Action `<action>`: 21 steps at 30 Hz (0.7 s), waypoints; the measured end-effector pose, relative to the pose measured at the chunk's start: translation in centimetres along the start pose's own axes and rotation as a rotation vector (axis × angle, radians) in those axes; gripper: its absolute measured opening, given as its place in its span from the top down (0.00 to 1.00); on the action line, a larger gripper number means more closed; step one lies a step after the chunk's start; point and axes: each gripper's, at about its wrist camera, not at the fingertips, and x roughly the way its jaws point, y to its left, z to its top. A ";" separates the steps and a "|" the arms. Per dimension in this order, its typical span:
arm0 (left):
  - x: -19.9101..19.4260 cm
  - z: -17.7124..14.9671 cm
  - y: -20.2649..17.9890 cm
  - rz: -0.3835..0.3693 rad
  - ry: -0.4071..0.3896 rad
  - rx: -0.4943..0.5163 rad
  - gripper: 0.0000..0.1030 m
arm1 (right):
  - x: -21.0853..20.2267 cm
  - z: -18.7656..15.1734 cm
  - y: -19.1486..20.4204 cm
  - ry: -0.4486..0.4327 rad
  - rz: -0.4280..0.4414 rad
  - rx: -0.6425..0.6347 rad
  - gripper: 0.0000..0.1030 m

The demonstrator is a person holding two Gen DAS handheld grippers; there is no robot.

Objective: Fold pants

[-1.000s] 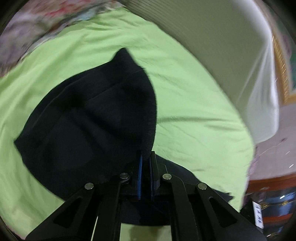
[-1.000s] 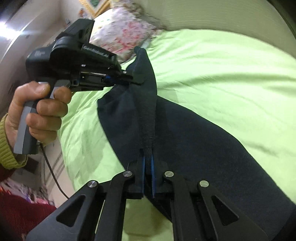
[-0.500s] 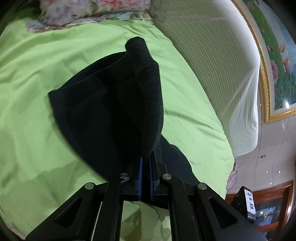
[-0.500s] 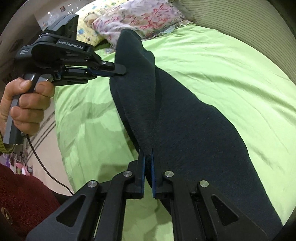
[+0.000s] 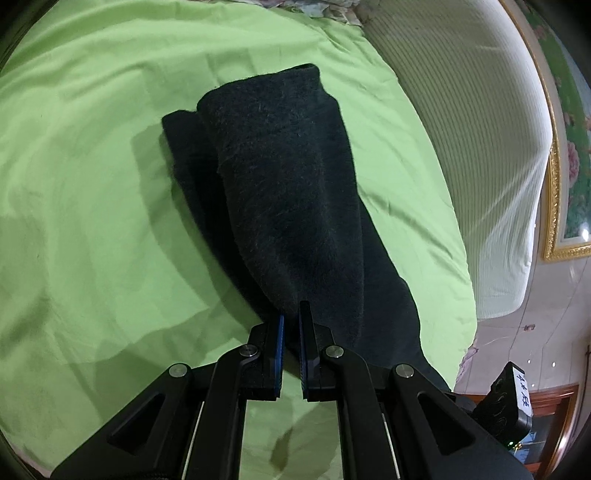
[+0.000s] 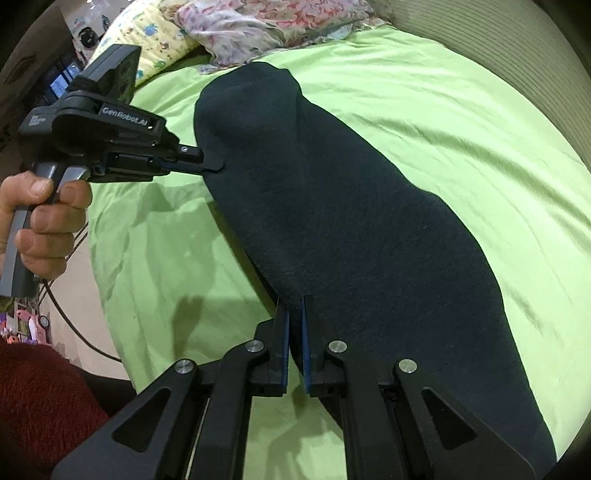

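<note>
Now the dark pants [image 6: 354,229] lay lengthwise on a green sheet [image 6: 461,122], doubled over so that one fuzzy layer rested on another; in the left wrist view the upper layer [image 5: 288,192] sat a little askew, leaving a strip of the lower layer showing along its left side. The right gripper [image 6: 294,317] pointed steeply down at the near edge of the cloth, its blue pads close together with a fold of the fabric between them; the jaws were opening slightly, yet the pads still looked pressed on the cloth. The left gripper [image 5: 290,321] was likewise nearly closed, with the edge of the pants caught between its pads. From the right wrist view the left gripper [image 6: 207,166] showed side-on, its tips at the left edge of the pants, and a left hand [image 6: 40,221] wrapped round its grey handle, a cable trailing below. Floral pillows [image 6: 258,29] lay at the far end of the bed, beyond the far end of the pants. A pale ribbed headboard [image 5: 472,147] rose along the right side of the sheet in the left wrist view, and a gold-framed picture [image 5: 561,177] hung beyond it. A dark red sleeve [image 6: 33,398] filled the lower left corner of the right wrist view.
</note>
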 end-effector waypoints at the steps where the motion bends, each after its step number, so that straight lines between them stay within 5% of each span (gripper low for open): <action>1: 0.1 0.1 0.1 0.009 0.001 0.000 0.94 | 0.1 0.0 -0.2 0.004 0.005 0.015 0.89; 8: -1.7 0.9 1.1 0.040 -0.054 -0.009 0.82 | -0.7 -0.2 -1.0 -0.037 0.093 0.097 0.69; 14: -3.7 2.5 1.7 0.068 -0.102 -0.042 0.55 | -2.6 0.6 -3.2 -0.117 0.134 0.217 0.69; 21: -3.6 3.5 2.3 0.088 -0.100 -0.058 0.50 | -4.0 1.7 -9.4 -0.191 0.067 0.387 0.69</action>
